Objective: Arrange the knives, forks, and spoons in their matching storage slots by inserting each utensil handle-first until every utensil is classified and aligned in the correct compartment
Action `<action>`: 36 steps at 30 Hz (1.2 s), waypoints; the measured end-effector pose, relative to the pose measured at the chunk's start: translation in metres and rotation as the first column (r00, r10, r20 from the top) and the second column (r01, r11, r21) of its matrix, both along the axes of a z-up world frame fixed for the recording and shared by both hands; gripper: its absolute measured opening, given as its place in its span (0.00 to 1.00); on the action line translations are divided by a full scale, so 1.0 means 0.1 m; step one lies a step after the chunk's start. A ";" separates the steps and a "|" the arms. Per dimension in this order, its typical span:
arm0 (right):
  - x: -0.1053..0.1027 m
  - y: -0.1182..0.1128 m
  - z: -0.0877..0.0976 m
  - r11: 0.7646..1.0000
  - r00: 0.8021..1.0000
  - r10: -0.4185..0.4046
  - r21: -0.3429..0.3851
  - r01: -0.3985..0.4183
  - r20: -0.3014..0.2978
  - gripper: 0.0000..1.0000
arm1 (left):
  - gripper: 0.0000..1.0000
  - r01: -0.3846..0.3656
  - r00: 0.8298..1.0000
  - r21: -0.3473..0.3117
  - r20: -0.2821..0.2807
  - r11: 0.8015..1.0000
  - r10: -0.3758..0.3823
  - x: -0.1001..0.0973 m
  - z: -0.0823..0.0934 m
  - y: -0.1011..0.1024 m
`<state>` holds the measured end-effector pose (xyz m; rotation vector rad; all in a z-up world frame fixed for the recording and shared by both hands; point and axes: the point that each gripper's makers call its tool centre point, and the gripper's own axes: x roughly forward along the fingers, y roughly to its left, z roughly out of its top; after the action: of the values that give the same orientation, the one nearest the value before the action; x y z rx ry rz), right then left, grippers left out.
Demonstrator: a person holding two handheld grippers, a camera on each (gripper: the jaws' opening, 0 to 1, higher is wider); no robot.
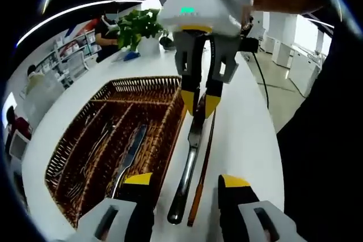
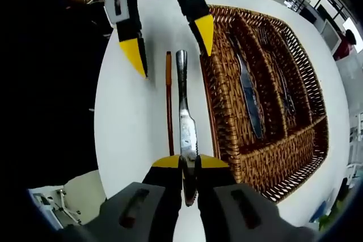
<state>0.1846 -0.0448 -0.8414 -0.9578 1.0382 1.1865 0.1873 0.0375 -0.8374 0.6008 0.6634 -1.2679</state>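
Right tool [image 2: 189, 165] clamps the knife [image 2: 184, 123] blade beside the basket [image 2: 266, 162]; left tool [image 1: 184, 182] gapes around its handle.

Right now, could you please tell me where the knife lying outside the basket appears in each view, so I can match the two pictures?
Left gripper view: the knife lies right of the wicker basket, handle toward the camera, its blade end between the right tool's jaws.
Right gripper view: the knife runs up the centre, its blade clamped by the right tool.
Shared landmark: the brown chopstick lying alongside it.
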 end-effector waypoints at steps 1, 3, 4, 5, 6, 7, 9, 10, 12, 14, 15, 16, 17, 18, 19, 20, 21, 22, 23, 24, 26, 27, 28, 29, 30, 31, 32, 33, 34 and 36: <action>0.00 0.00 0.01 1.000 1.000 -0.001 0.000 0.001 -0.001 0.06 | 0.41 0.007 1.000 0.008 0.001 1.000 -0.007 0.00 -0.04 -0.02; -0.01 -0.01 0.01 1.000 1.000 -0.005 0.005 0.005 -0.004 0.06 | 0.35 0.023 1.000 0.027 0.010 0.999 -0.023 0.01 -0.11 -0.04; -0.02 -0.01 0.00 1.000 1.000 -0.008 0.005 0.008 -0.006 0.06 | 0.29 0.045 0.999 0.039 0.030 0.998 -0.046 0.01 -0.13 -0.07; -0.02 -0.02 0.00 1.000 1.000 -0.009 0.004 0.009 -0.006 0.06 | 0.28 0.072 0.996 0.058 0.049 0.996 -0.075 0.01 -0.15 -0.11; -0.02 -0.03 0.00 1.000 1.000 -0.007 0.000 0.007 -0.005 0.06 | 0.28 0.087 0.995 0.058 0.049 0.994 -0.090 -0.01 -0.16 -0.14; -0.01 -0.04 0.00 1.000 1.000 -0.007 0.001 0.007 -0.004 0.06 | 0.27 0.104 0.993 0.057 0.048 0.993 -0.106 -0.02 -0.17 -0.19; -0.01 -0.04 0.01 1.000 1.000 -0.006 0.003 0.006 -0.005 0.06 | 0.26 0.122 0.991 0.077 0.048 0.990 -0.126 -0.01 -0.24 -0.21; -0.01 -0.04 0.01 1.000 1.000 -0.006 0.002 0.006 -0.006 0.06 | 0.25 0.121 0.991 0.076 0.044 0.990 -0.124 0.01 -0.25 -0.22; -0.01 -0.05 0.02 1.000 1.000 -0.007 0.001 0.007 -0.005 0.06 | 0.23 0.113 0.993 0.063 0.035 0.992 -0.116 0.02 -0.25 -0.25; -0.01 -0.05 0.02 1.000 1.000 -0.007 0.001 0.007 -0.005 0.06 | 0.21 0.117 0.992 0.047 0.036 0.992 -0.119 0.02 -0.23 -0.30; -0.01 -0.05 0.03 1.000 1.000 -0.005 0.000 0.005 -0.005 0.06 | 0.20 0.122 0.992 0.043 0.039 0.992 -0.124 0.02 -0.22 -0.33; -0.01 -0.04 0.04 1.000 1.000 -0.005 0.000 0.005 -0.006 0.06 | 0.19 0.128 0.991 0.042 0.041 0.991 -0.130 0.02 -0.22 -0.34; 0.00 -0.03 0.03 1.000 1.000 -0.005 0.002 0.005 -0.006 0.06 | 0.17 0.133 0.990 0.041 0.041 0.990 -0.135 0.02 -0.21 -0.36; 0.00 -0.03 0.04 1.000 1.000 -0.004 0.003 0.004 -0.006 0.06 | 0.15 0.140 0.989 0.041 0.040 0.989 -0.141 0.02 -0.21 -0.36; 0.00 -0.03 0.04 1.000 1.000 -0.006 0.003 0.006 -0.006 0.06 | 0.14 0.146 0.989 0.043 0.034 0.988 -0.147 0.01 -0.22 -0.37; 0.00 -0.03 0.04 1.000 1.000 -0.006 0.004 0.006 -0.007 0.06 | 0.14 0.154 0.988 0.049 0.024 0.987 -0.155 -0.01 -0.24 -0.37; 0.00 -0.02 0.04 1.000 1.000 -0.002 0.005 0.002 -0.008 0.06 | 0.12 0.160 0.987 0.055 0.021 0.986 -0.162 -0.02 -0.25 -0.37; 0.00 -0.01 0.05 1.000 1.000 0.000 0.007 0.000 -0.007 0.06 | 0.11 0.166 0.986 0.060 0.019 0.984 -0.167 -0.03 -0.26 -0.38; 0.00 -0.01 0.05 1.000 1.000 0.000 0.007 0.000 -0.008 0.06 | 0.10 0.169 0.985 0.065 0.026 0.983 -0.171 -0.02 -0.27 -0.38; 0.00 -0.01 0.06 1.000 1.000 0.003 0.009 -0.003 -0.007 0.06 | 0.11 0.174 0.984 0.068 0.021 0.982 -0.175 -0.03 -0.27 -0.39; 0.00 -0.01 0.07 1.000 1.000 0.005 0.008 -0.005 -0.007 0.06 | 0.08 0.182 0.982 0.074 0.027 0.981 -0.184 -0.03 -0.27 -0.39; 0.00 0.00 0.07 1.000 1.000 0.004 0.007 -0.004 -0.007 0.06 | 0.07 0.189 0.980 0.087 0.042 0.978 -0.194 -0.01 -0.28 -0.39; 0.01 0.00 0.07 1.000 1.000 0.006 0.008 -0.006 -0.003 0.06 | 0.07 0.191 0.980 0.093 0.038 0.977 -0.195 -0.01 -0.29 -0.39; 0.01 0.00 0.07 1.000 1.000 0.006 0.009 -0.006 -0.001 0.06 | 0.07 0.194 0.979 0.107 0.042 0.975 -0.199 0.00 -0.31 -0.38; 0.01 0.00 0.07 1.000 1.000 0.003 0.008 -0.003 -0.002 0.06 | 0.07 0.201 0.977 0.109 0.050 0.973 -0.207 0.00 -0.31 -0.39; 0.02 -0.01 0.07 1.000 1.000 0.005 0.004 -0.005 0.000 0.06 | 0.07 0.202 0.976 0.110 0.056 0.973 -0.209 0.01 -0.31 -0.39; 0.03 -0.01 0.07 1.000 1.000 0.010 0.003 -0.010 0.006 0.06 | 0.07 0.200 0.976 0.112 0.061 0.973 -0.207 0.02 -0.31 -0.39; 0.03 -0.01 0.07 1.000 1.000 0.007 0.006 -0.007 0.006 0.06 | 0.06 0.198 0.976 0.113 0.064 0.974 -0.206 0.02 -0.31 -0.39; 0.03 -0.01 0.08 1.000 1.000 0.004 0.009 -0.004 0.006 0.07 | 0.06 0.197 0.976 0.116 0.067 0.974 -0.206 0.03 -0.31 -0.39; 0.04 0.00 0.09 1.000 1.000 0.005 0.013 -0.005 0.008 0.07 | 0.06 0.191 0.978 0.114 0.063 0.975 -0.199 0.03 -0.30 -0.38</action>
<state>0.1888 -0.0448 -0.8323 -0.9541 1.0213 1.1918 0.1908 -0.0007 -0.8674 0.8139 0.6251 -1.3910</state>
